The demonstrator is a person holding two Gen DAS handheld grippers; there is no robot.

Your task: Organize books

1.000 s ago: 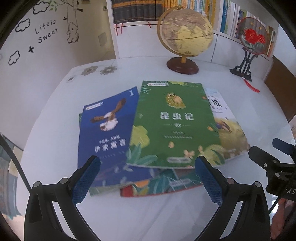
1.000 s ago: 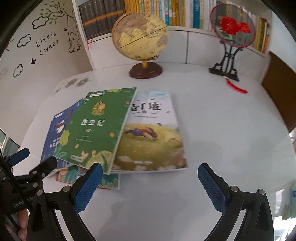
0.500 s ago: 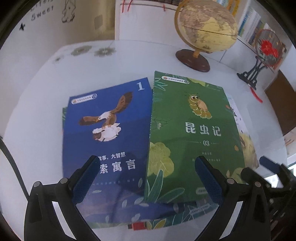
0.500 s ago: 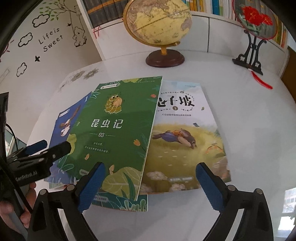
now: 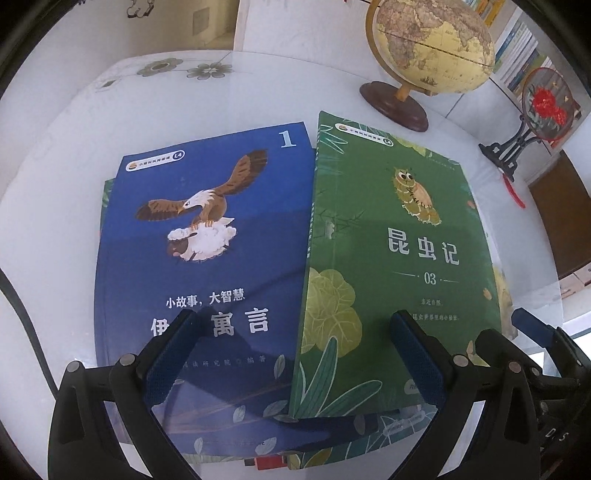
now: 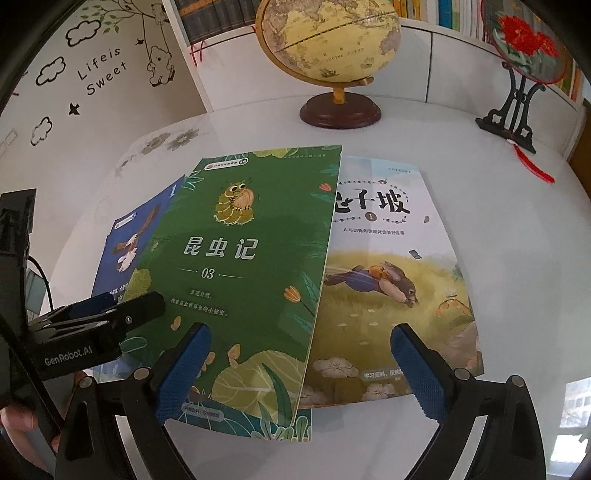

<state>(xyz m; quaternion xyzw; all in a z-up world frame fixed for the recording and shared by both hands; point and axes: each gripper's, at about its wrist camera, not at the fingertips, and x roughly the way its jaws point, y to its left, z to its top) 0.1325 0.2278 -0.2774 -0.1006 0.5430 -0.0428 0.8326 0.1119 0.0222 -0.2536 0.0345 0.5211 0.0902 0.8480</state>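
Observation:
Several thin books lie overlapped on a white round table (image 5: 55,206). A blue book with an eagle (image 5: 207,258) lies left, a green book with a caterpillar (image 5: 399,266) overlaps it, and a pale book with a rabbit (image 6: 391,280) lies right. Another book (image 5: 332,450) peeks out underneath. My left gripper (image 5: 291,354) is open, low over the near edges of the blue and green books. My right gripper (image 6: 299,365) is open, over the near edges of the green (image 6: 240,266) and rabbit books. The left gripper shows in the right wrist view (image 6: 107,314).
A globe on a wooden base (image 6: 332,55) stands at the back of the table. A red round fan on a black stand (image 6: 524,62) is at the back right. Bookshelves (image 6: 221,18) line the wall behind.
Both grippers have moved forward and down toward the books, which now fill the views. The books have not moved. Both grippers stay open.

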